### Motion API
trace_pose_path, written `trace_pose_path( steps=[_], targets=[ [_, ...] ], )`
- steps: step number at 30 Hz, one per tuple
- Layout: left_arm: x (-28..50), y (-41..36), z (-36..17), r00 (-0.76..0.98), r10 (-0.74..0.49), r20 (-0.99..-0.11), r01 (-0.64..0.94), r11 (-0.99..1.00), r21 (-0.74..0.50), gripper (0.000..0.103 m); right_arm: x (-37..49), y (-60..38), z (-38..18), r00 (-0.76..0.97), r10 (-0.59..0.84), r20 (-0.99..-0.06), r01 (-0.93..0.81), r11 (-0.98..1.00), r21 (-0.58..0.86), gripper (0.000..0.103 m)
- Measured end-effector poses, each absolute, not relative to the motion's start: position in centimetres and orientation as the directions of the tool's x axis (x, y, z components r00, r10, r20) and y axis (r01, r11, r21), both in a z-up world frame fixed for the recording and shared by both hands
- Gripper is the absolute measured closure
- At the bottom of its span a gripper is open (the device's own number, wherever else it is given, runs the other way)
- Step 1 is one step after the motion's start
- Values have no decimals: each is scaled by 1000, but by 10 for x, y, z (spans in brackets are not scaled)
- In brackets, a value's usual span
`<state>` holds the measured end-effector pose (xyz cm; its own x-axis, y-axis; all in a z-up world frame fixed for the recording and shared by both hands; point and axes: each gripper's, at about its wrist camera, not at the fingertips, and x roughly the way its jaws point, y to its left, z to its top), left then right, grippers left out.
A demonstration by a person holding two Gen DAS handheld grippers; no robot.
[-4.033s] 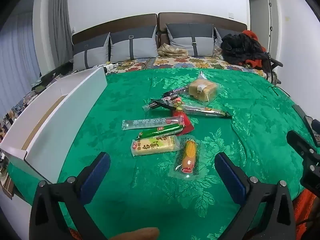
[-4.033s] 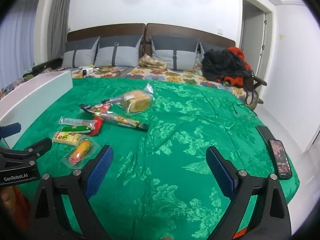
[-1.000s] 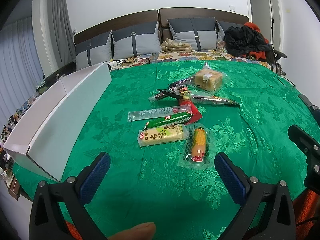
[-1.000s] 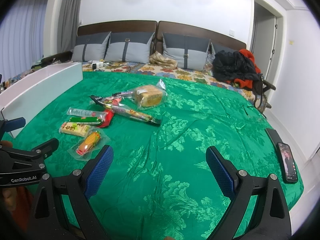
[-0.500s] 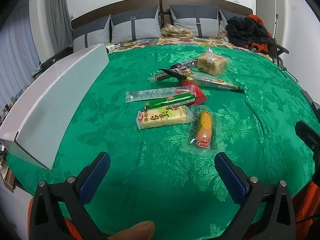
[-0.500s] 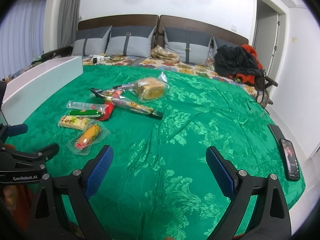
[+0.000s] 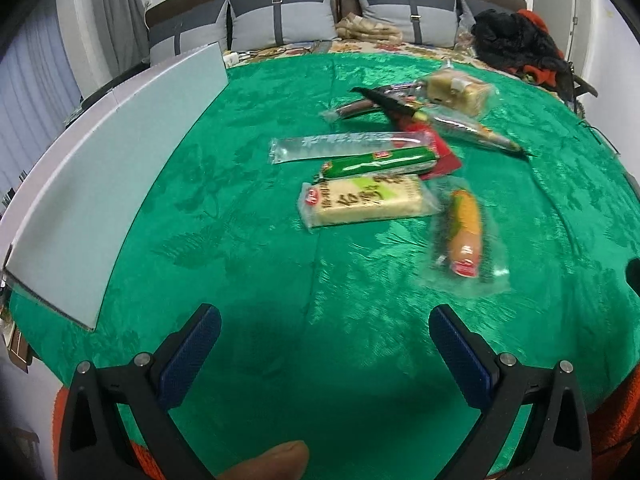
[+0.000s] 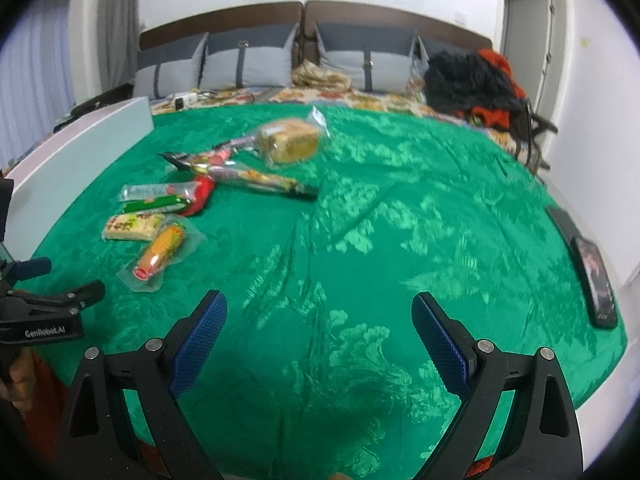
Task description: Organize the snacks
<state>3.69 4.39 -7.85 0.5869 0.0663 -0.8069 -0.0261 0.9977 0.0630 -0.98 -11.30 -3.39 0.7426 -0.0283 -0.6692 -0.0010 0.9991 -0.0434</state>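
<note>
Several wrapped snacks lie on a green bedspread (image 7: 240,208). Nearest are a cream bar (image 7: 366,204) and a corn cob pack (image 7: 466,232), then a green stick (image 7: 380,162), a clear long packet (image 7: 340,146), a red pack (image 7: 442,156) and a bagged bread loaf (image 7: 458,90). My left gripper (image 7: 324,344) is open above the cloth, short of the cream bar. My right gripper (image 8: 320,330) is open over bare cloth, right of the corn pack (image 8: 162,254). The left gripper (image 8: 52,296) shows at the right view's left edge.
A long white box (image 7: 116,168) lies along the bed's left side. Grey pillows (image 7: 280,20) line the headboard. Dark and red clothing (image 7: 516,40) is heaped at the far right. A phone (image 8: 594,280) rests on the bed's right edge.
Both grippers have moved forward and lower toward the snacks, which now look larger and closer. Both stay open.
</note>
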Motion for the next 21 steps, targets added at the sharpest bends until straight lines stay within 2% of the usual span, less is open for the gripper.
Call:
trace_pose_path(
  steps=[7, 15, 19, 21],
  targets=[
    [61, 52, -91, 546, 71, -835, 9, 996, 90, 0, -6, -122, -48, 686, -15, -728, 16, 1000, -6, 8],
    [70, 68, -96, 523, -38, -851, 50, 999, -14, 0, -6, -131, -66, 635, -15, -772, 29, 1000, 4, 8],
    [67, 68, -96, 547, -30, -837, 40, 999, -10, 0, -2, -132, -74, 615, 10, -788, 20, 999, 28, 7],
    [65, 69, -97, 556, -31, -831, 40, 999, -10, 0, 0, -131, -79, 600, 70, -797, -19, 997, 73, 6]
  ],
)
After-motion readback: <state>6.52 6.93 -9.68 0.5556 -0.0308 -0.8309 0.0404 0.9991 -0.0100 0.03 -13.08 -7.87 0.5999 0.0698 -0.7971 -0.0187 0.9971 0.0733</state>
